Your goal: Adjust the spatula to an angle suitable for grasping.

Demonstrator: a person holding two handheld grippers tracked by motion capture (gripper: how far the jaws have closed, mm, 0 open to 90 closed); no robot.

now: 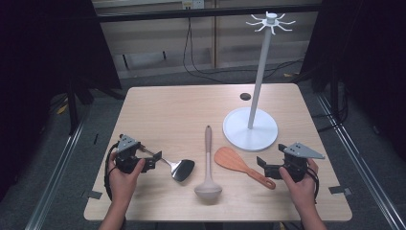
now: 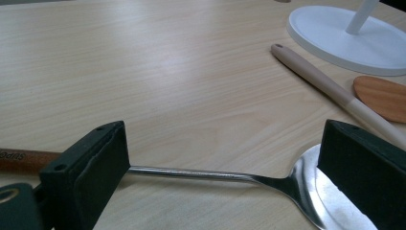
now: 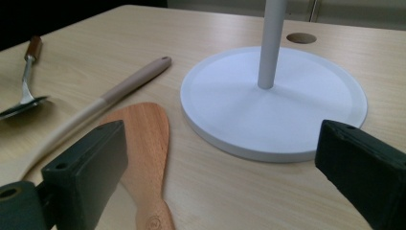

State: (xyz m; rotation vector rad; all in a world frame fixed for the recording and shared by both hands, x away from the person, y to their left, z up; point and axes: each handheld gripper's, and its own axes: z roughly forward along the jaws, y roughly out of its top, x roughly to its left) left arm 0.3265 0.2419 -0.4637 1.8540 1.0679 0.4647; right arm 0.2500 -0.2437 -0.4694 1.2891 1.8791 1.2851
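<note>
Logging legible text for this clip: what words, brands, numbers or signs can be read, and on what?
"SUPE...", cut off by the jaw: printed on the wooden handle of the metal spatula.
Round stamp on the wooden rice paddle, near its handle: too blurred to read.
Nothing else legible.

On the table [image 1: 167, 110] lie one metal spatula [image 1: 179, 168], one ladle [image 1: 208, 163], one wooden rice paddle [image 1: 234, 162] and one white stand [image 1: 250, 127].
</note>
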